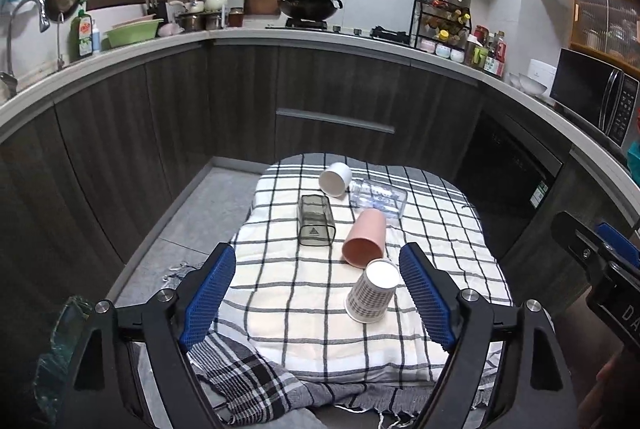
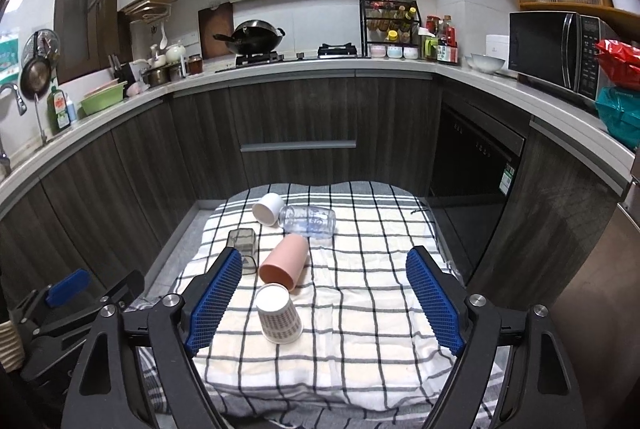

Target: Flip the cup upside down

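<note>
Several cups are on a checked cloth [image 1: 304, 293] [image 2: 360, 293]. A patterned paper cup [image 1: 373, 290] [image 2: 278, 313] stands upside down nearest me. A pink cup [image 1: 365, 237] [image 2: 285, 261], a white cup [image 1: 335, 179] [image 2: 268, 209], a clear cup [image 1: 378, 197] [image 2: 308, 221] and a smoky square cup [image 1: 315, 221] [image 2: 243, 244] lie on their sides behind it. My left gripper [image 1: 318, 293] is open and empty, above the cloth's near part. My right gripper [image 2: 326, 297] is open and empty, the paper cup between its fingers in view.
Dark kitchen cabinets [image 1: 320, 97] and a counter wrap around the cloth-covered table. A dishwasher [image 2: 472, 165] stands at the right. The grey floor [image 1: 192, 213] lies to the left. The other gripper shows at the right edge [image 1: 600, 261] and the left edge [image 2: 68, 301].
</note>
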Motion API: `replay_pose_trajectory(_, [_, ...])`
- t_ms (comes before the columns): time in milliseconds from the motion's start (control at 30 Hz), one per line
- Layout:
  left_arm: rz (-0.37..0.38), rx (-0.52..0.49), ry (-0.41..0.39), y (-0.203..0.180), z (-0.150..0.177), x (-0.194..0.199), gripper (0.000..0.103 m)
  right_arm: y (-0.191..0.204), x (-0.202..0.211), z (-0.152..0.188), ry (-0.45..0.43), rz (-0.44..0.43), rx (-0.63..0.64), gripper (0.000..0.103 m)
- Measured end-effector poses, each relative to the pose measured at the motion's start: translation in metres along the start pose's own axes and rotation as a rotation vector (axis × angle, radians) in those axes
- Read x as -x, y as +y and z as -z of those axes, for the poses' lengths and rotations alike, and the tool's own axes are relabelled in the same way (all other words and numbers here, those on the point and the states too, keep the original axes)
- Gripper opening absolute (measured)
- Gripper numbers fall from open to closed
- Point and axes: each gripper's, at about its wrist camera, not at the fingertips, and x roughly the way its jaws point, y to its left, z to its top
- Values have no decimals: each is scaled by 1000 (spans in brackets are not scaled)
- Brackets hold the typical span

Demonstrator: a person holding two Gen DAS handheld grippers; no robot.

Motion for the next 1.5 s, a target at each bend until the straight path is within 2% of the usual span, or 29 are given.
replay_pose_trajectory(533, [-31, -58, -42, -9, -3, 12, 88, -3, 9, 0, -44, -1, -9, 89])
replay_pose_trajectory(1500, [-30, -60, -33, -10, 0, 10, 88, 0, 11, -2, -52, 2, -10, 89])
